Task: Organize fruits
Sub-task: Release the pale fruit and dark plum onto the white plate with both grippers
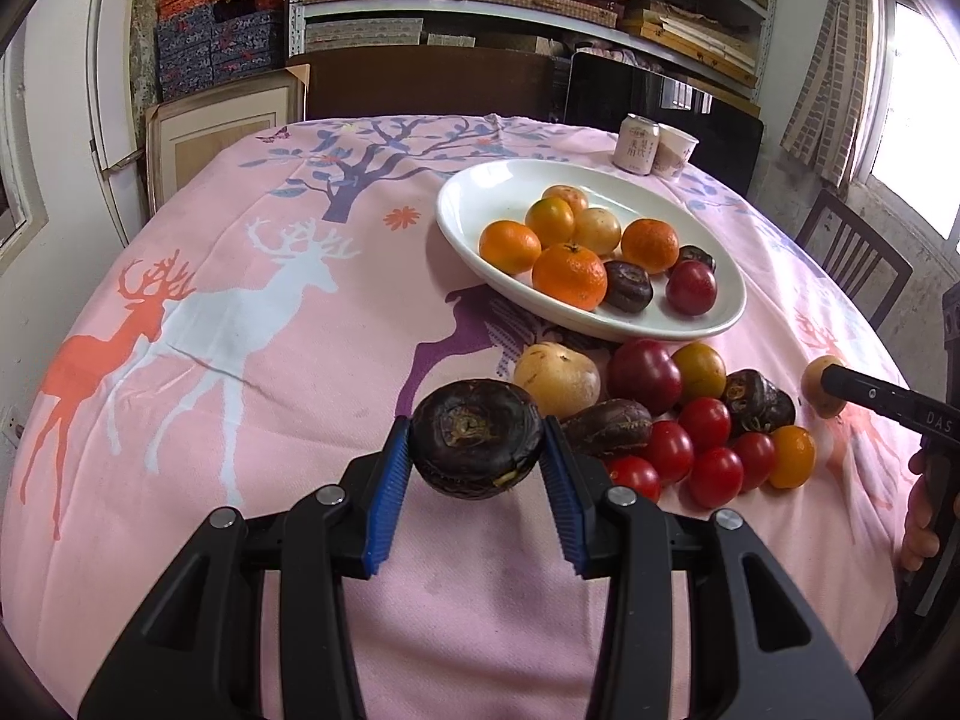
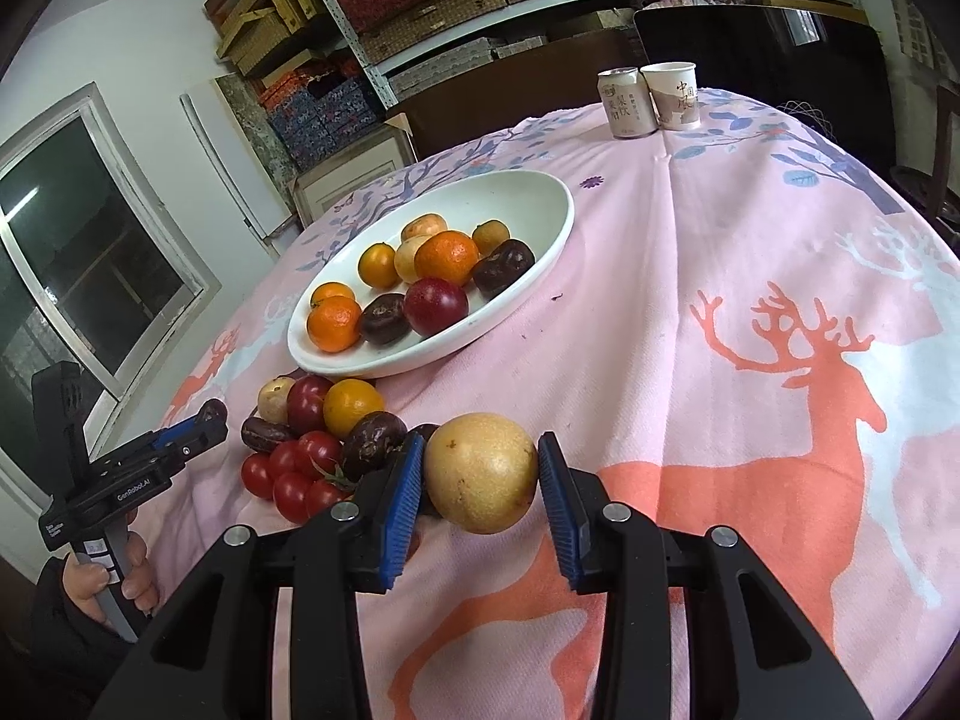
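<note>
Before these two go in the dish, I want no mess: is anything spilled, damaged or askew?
Nothing spilled or broken. The white dish, can and paper cup sit upright. Only oddity: the tablecloth has a crease running through the white deer.

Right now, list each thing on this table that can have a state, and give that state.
left gripper: shut on the dark water chestnut, held off the cloth.
right gripper: shut on the yellow round fruit.
white oval dish: partly filled with fruit, far half bare.
loose fruit pile: on the cloth beside the dish, not yet sorted.
drink can: upright.
paper cup: upright.
</note>
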The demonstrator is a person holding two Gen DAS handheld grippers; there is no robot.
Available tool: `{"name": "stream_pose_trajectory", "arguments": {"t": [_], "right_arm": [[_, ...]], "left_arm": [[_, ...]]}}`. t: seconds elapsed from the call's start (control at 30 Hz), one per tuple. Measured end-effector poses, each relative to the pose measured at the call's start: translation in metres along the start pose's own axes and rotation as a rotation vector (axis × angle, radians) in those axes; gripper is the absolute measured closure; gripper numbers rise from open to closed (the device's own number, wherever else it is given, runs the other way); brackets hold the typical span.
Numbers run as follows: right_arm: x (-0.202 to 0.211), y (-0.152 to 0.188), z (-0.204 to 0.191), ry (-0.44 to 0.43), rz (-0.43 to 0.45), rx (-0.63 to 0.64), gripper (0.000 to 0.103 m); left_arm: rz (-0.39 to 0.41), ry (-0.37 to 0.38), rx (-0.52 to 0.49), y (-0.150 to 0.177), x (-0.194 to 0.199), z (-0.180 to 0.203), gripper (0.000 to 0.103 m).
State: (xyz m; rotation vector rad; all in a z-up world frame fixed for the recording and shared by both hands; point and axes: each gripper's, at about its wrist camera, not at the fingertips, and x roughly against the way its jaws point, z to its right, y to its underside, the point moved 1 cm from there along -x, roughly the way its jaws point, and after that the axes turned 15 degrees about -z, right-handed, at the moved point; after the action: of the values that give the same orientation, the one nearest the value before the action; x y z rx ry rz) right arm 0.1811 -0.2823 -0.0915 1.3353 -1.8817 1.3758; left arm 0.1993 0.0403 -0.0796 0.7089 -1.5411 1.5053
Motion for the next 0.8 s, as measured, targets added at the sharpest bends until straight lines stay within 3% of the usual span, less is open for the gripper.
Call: {"name": "stream_pose_trajectory", "arguments": {"t": [0.2, 0.43, 0.63, 0.8], "right_arm": [[0.029, -0.024, -0.010, 0.014, 0.074, 0.043, 0.064], [0.039, -0.094, -0.010, 0.065, 0.177, 0.043, 0.064], [-0.016, -0.157, -0.008, 0.064, 0.124, 0.014, 0.064], [-0.065, -0.184, -0.012, 0.073, 0.054, 0.023, 0.062]], "left_arm": [[0.043, -0.004, -0.032, -0.023, 0.019, 0.010, 0.061], [0.070, -0.010, -0.045, -0.098, 0.013, 0.021, 0.061], [0.005, -0.015, -0.016, -0.157, -0.032, 0.028, 0.061], [-0.076, -0.015, 0.024, -0.178, -0.075, 0.024, 0.061]]}}
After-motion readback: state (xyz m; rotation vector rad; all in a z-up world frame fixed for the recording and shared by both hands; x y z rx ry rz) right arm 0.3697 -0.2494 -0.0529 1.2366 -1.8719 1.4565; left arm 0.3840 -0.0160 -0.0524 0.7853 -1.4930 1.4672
